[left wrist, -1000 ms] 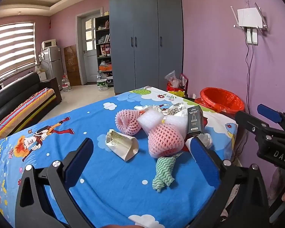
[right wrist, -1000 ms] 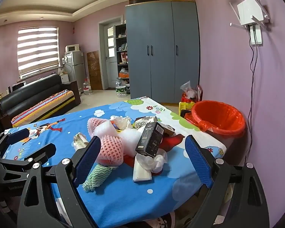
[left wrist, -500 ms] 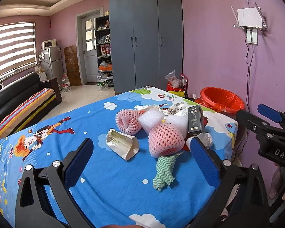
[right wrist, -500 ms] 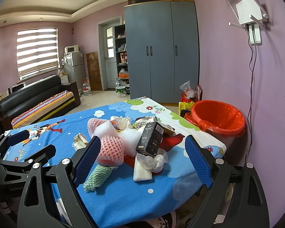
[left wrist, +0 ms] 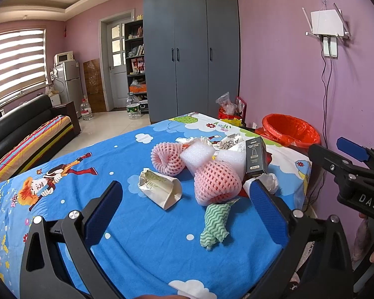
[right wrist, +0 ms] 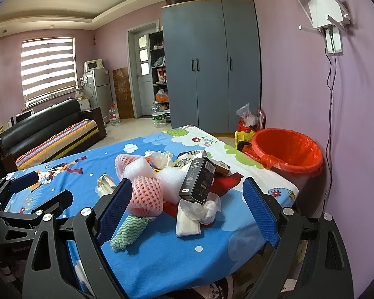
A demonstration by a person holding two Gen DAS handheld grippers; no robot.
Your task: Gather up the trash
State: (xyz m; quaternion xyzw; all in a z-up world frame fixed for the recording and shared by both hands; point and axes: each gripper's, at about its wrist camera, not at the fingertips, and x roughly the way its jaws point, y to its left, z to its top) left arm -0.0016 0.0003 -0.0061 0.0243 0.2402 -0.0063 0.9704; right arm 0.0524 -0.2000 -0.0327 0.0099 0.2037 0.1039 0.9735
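A printed cloth cover (left wrist: pixel 127 224), matt and smooth, is spread over the table. Pink foam netting (left wrist: pixel 215 183) with an open mesh and white foam blocks (left wrist: pixel 198 150) are seen near its right edge, beside a glossy black cardboard box (right wrist: pixel 198 179), crumpled paper (left wrist: pixel 159 189) and a green wavy-patterned cloth (left wrist: pixel 215 220). The bin past the far right corner is lined with shiny red plastic film (right wrist: pixel 286 149)

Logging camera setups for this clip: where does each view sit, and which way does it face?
Left wrist: on the left tongs, facing across the table at the trash pile; the right tongs and a fingertip show at right.
Right wrist: on the right tongs, facing the pile; left tongs at left.
Shared: black box, red bin.
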